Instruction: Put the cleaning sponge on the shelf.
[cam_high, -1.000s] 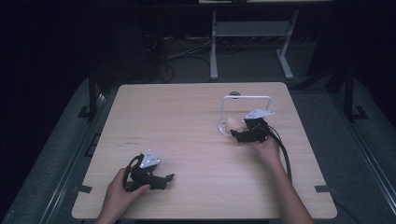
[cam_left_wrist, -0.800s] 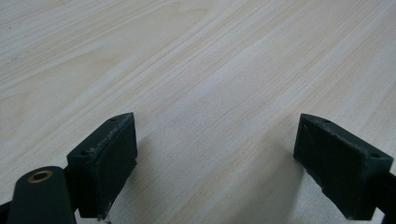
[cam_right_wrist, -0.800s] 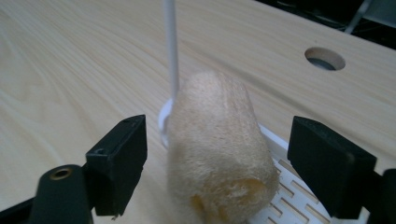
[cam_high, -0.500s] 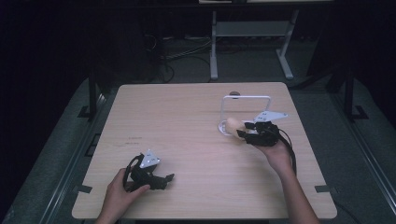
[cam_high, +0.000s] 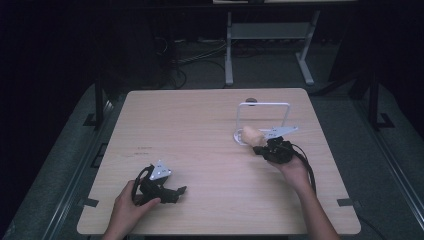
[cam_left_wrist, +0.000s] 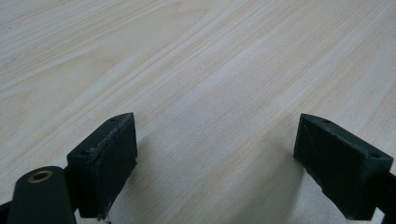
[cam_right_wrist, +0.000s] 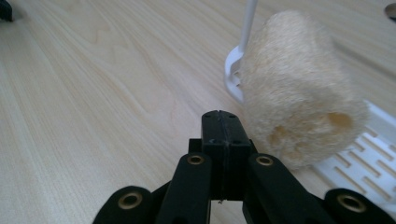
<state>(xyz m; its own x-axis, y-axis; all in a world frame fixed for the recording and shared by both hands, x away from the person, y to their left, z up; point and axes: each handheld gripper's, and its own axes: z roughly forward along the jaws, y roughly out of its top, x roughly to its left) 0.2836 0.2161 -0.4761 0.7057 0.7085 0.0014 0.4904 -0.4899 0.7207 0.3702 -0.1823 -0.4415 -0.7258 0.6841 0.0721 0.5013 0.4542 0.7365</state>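
A pale, fibrous loofah sponge (cam_high: 252, 135) (cam_right_wrist: 299, 107) rests on the slotted base of a white wire rack (cam_high: 264, 104) (cam_right_wrist: 369, 158) at the right of the wooden table (cam_high: 200, 125). My right gripper (cam_high: 260, 148) (cam_right_wrist: 220, 126) sits just in front of the sponge and beside it. Its jaws have just been closing and now meet with nothing between them. My left gripper (cam_high: 180, 192) (cam_left_wrist: 217, 154) lies low over the bare table near the front left, jaws wide open and empty.
The rack's upright white loop stands behind the sponge. A small round hole (cam_high: 251, 100) is in the tabletop behind the rack. Dark floor, cables and a metal stand (cam_high: 270, 35) lie beyond the table's far edge.
The right gripper drew back a little toward the person, away from the sponge, and its jaws went from wide open to shut. The left gripper stayed put.
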